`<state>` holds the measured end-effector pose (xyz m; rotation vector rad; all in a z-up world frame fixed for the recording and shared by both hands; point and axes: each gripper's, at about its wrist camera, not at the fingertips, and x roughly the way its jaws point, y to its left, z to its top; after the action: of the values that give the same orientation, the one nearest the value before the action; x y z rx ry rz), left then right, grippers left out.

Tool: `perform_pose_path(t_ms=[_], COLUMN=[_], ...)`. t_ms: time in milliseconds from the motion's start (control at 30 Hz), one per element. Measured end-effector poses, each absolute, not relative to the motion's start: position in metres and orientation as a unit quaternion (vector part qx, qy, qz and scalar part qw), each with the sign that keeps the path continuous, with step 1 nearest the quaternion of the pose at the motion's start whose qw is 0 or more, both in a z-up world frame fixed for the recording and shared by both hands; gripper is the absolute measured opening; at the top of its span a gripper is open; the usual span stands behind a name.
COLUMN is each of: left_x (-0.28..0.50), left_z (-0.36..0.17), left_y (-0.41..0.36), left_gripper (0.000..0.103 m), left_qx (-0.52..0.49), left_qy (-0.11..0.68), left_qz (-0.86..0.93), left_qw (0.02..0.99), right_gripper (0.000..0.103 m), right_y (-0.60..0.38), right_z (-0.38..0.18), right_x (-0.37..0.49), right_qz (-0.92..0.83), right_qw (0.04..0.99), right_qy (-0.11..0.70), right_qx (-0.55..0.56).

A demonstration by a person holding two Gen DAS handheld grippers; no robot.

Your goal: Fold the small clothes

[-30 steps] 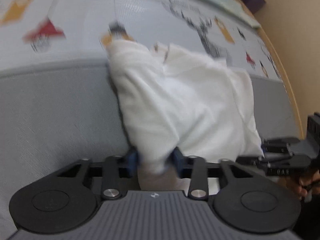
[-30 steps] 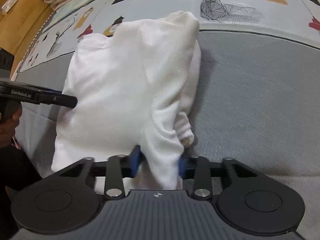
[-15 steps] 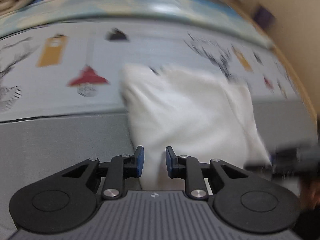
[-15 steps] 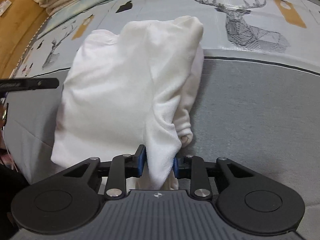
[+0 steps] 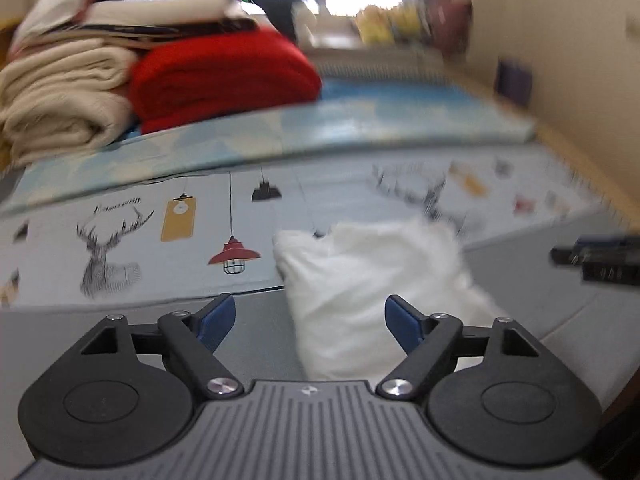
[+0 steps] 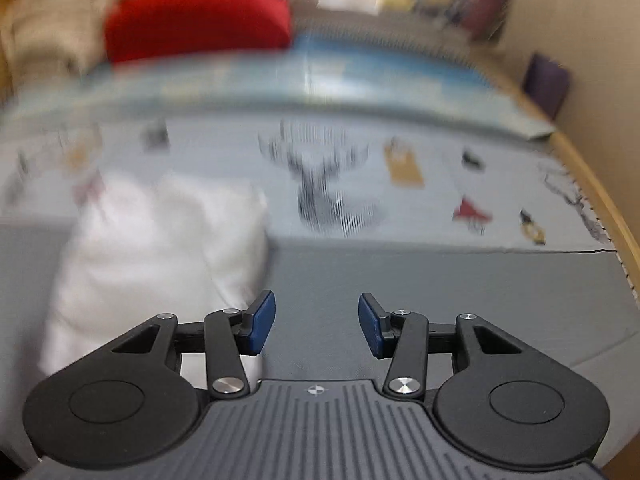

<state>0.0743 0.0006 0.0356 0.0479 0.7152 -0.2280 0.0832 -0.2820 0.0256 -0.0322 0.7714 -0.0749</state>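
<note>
Letting go now: your left gripper point(image 5: 310, 322) and right gripper point(image 6: 316, 326) are both opening, empty, no longer pinching the white garment point(image 5: 360, 280), folded mid-bed point(image 5: 120, 340), blankets point(image 5: 224, 72) at its far edge.

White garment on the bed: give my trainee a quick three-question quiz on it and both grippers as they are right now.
1. True or false: the left gripper is clamped on the white garment.
2. In the right wrist view, the white garment lies to which side of the right gripper? A) left B) right C) directly between its pads
3. What colour is the folded blanket stacked at the far end of the bed?

Key: 1 false, its jaws are opening and the pads are clear of the cloth; 2 A; 3 red.
</note>
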Motion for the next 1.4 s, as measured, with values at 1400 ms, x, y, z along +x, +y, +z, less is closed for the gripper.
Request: perform_pose_path(t_ms=[1400], left_x=[0.009], left_z=[-0.038], left_y=[-0.028], left_gripper=[0.102], left_qx=[-0.014], left_qy=[0.387], left_qz=[-0.06], left_qw=[0.92], right_gripper=[0.087], right_y=[-0.201], right_z=[-0.006], right_x=[-0.027], right_qz=[0.02], right_qw=[0.944], right_qy=[0.329], right_qx=[-0.025])
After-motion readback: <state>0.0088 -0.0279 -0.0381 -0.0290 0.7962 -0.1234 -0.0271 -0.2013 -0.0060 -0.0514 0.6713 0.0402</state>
